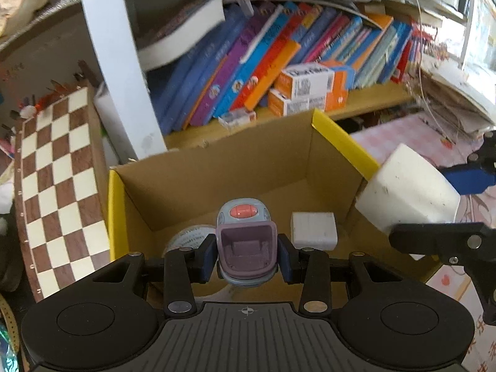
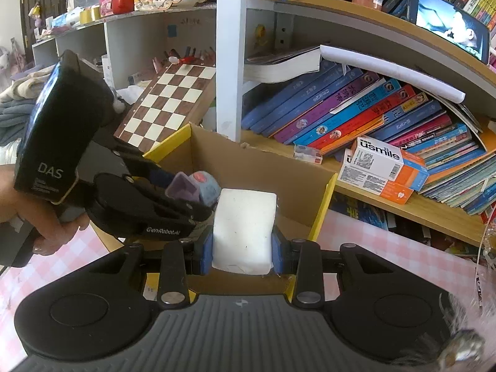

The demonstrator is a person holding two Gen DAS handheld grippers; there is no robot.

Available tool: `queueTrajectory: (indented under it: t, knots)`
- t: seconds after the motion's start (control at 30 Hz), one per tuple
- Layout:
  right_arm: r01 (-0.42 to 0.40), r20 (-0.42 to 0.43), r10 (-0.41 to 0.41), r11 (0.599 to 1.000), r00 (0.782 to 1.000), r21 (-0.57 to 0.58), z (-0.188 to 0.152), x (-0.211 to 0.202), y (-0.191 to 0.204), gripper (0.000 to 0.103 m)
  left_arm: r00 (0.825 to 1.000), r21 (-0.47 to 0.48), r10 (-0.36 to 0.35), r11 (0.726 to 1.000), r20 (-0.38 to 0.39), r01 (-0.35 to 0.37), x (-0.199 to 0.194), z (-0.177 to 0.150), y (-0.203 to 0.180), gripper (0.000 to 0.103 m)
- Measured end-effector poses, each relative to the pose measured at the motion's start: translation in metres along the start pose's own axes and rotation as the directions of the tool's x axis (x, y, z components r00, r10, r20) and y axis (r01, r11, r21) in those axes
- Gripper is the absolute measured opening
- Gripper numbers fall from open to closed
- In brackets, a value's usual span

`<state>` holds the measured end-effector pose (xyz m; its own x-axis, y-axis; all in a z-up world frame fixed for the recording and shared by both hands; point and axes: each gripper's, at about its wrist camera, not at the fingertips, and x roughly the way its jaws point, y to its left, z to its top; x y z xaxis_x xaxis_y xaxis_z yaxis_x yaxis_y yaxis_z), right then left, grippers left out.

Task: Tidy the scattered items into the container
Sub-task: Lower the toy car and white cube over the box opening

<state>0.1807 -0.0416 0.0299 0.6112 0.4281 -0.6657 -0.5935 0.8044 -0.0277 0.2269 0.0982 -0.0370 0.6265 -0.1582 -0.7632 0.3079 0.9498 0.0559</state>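
Observation:
My left gripper (image 1: 247,254) is shut on a small grey-blue gadget (image 1: 245,241) with a pink button and a mauve hollow end, held above the open cardboard box (image 1: 217,173) with yellow rims. A white block (image 1: 313,231) and a roll of printed tape (image 1: 190,237) lie on the box floor. My right gripper (image 2: 242,249) is shut on a large white foam block (image 2: 245,229), over the box's near rim (image 2: 322,207). In the left wrist view that foam block (image 1: 406,195) hangs at the box's right wall. In the right wrist view the left gripper (image 2: 186,192) with the gadget (image 2: 198,186) sits just left of the foam.
Behind the box is a wooden shelf (image 1: 356,105) with leaning books (image 1: 248,71) and orange-white cartons (image 1: 305,83). A chessboard (image 1: 59,183) leans to the left of the box. A white post (image 1: 121,71) rises behind. A pink checked cloth (image 2: 387,248) covers the table. A hand (image 2: 37,217) grips the left handle.

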Motion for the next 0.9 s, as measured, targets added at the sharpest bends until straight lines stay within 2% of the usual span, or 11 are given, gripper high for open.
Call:
queueTrajectory:
  t: [0.23,0.4,0.9]
  knots:
    - [-0.011,-0.012,0.011,1.0,1.0,0.006,0.0,0.008,-0.004,0.034,0.997,0.026,-0.012,1.0,-0.071,0.014,0.019,-0.001,0.0,0.039]
    - [-0.016,-0.016,0.016,1.0,1.0,0.007,0.0,0.012,-0.005,0.034,0.995,0.024,-0.013,1.0,-0.094,0.015,0.026,-0.003,0.001,0.039]
    - [-0.025,-0.033,0.025,1.0,0.999,0.004,0.001,0.023,-0.003,0.034,0.994,0.005,-0.012,1.0,-0.105,0.013,0.034,-0.005,0.004,0.039]
